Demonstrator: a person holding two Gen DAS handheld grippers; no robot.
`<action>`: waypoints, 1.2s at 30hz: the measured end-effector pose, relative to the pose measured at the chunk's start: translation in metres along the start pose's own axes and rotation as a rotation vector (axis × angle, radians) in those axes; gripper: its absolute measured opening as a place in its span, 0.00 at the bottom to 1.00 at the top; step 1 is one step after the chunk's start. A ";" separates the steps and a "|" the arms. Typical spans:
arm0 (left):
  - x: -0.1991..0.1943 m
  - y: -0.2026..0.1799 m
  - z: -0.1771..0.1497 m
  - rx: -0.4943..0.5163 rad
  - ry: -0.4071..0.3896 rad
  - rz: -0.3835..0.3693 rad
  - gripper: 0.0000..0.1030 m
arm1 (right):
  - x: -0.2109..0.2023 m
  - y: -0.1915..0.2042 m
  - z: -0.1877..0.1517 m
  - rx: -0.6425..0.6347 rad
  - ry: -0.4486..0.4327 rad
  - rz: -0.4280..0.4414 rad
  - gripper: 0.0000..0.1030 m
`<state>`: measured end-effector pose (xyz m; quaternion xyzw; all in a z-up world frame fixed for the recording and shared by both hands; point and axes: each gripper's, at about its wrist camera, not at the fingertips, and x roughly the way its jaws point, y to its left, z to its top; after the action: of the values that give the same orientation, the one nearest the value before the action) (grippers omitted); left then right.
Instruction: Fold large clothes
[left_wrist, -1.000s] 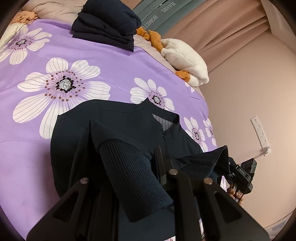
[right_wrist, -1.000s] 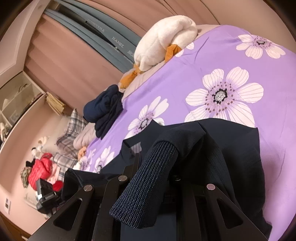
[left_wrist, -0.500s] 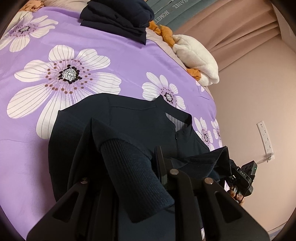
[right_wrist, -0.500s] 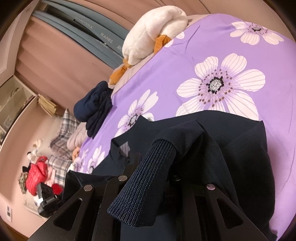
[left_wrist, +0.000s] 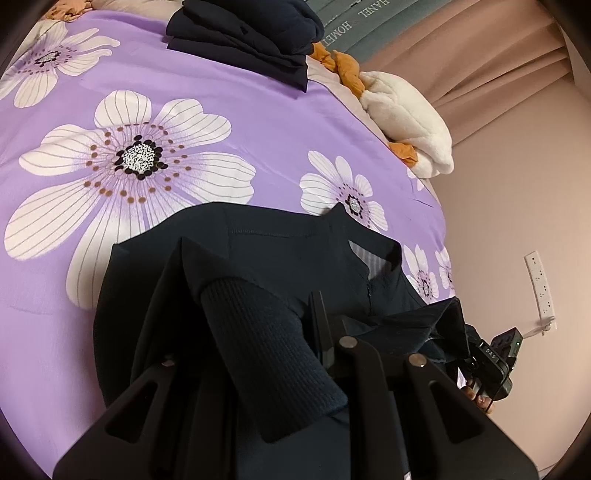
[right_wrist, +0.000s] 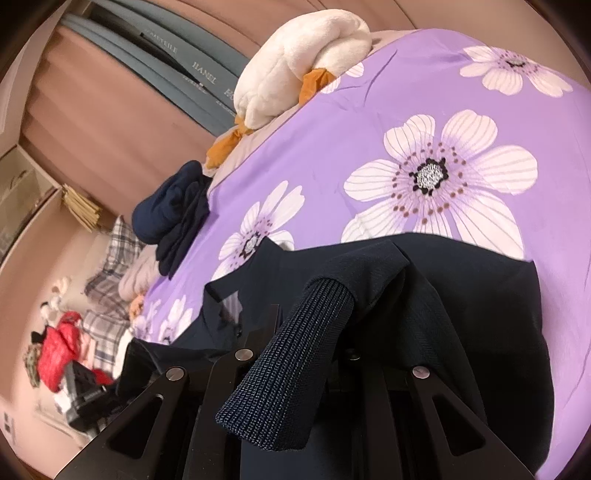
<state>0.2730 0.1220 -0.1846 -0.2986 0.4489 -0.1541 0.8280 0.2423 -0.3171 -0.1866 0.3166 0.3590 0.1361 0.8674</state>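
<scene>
A dark navy jacket (left_wrist: 280, 251) lies partly on the purple flowered bedspread (left_wrist: 258, 122), collar (left_wrist: 369, 258) toward the far side. Its near part hangs between my two grippers. My left gripper (left_wrist: 258, 325) is shut on the cloth, and a ribbed cuff (left_wrist: 266, 350) drapes over its fingers and hides the tips. In the right wrist view my right gripper (right_wrist: 299, 332) is likewise shut on the jacket (right_wrist: 461, 280), the other ribbed cuff (right_wrist: 295, 362) hanging over it. The right gripper's housing (left_wrist: 496, 354) shows at the jacket's right corner.
A stack of folded dark clothes (left_wrist: 251, 33) sits at the bed's far edge beside a white plush toy (left_wrist: 410, 125) with orange parts. Pink curtains and a wall with a socket strip (left_wrist: 539, 284) lie to the right. Plaid pillows (right_wrist: 110, 236) and a red item (right_wrist: 59, 343) lie to the left.
Both grippers have moved forward and down over the bed with the jacket still in them. More of the jacket rests on the bedspread and the folded stack has slid toward the top edge.
</scene>
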 end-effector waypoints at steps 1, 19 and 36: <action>0.002 0.000 0.002 0.000 0.001 0.004 0.16 | 0.002 0.000 0.001 -0.005 0.001 -0.007 0.17; 0.036 0.003 0.037 -0.008 0.016 0.041 0.16 | 0.028 -0.007 0.025 -0.002 -0.022 -0.036 0.17; 0.069 0.007 0.061 -0.023 0.052 0.075 0.16 | 0.049 -0.020 0.042 0.053 -0.008 -0.062 0.17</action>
<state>0.3618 0.1128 -0.2088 -0.2868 0.4830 -0.1256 0.8177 0.3062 -0.3287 -0.2032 0.3287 0.3688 0.0983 0.8638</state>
